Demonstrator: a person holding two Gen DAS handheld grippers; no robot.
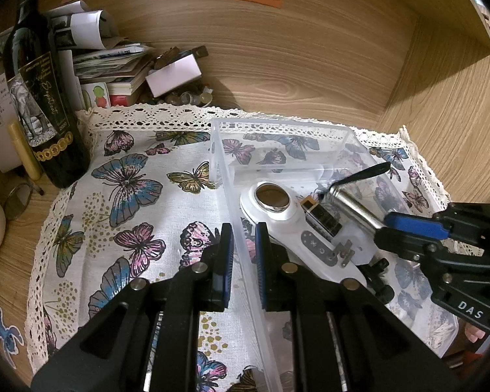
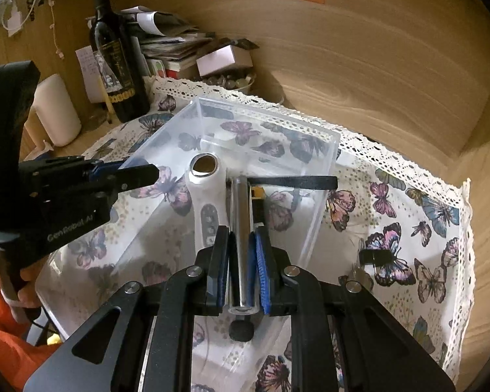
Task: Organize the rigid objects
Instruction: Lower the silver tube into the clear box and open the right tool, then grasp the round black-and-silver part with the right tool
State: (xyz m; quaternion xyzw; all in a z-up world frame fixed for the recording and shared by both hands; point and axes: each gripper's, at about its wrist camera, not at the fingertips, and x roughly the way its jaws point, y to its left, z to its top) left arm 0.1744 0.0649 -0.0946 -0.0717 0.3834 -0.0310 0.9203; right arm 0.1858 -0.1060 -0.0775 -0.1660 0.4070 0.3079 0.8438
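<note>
Flashlight, a metal cylinder, was clamped in the right gripper over the clear bin. Left gripper pinched the bin's wall. Risk: its strap snagging the rim on release.

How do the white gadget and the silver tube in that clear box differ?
The white gadget is broad, flat plastic with a round metal window; the silver tube is slim, shiny metal with a black strap. The gadget lies loose; the tube is pinched by the right gripper. Both are in the clear box.
</note>
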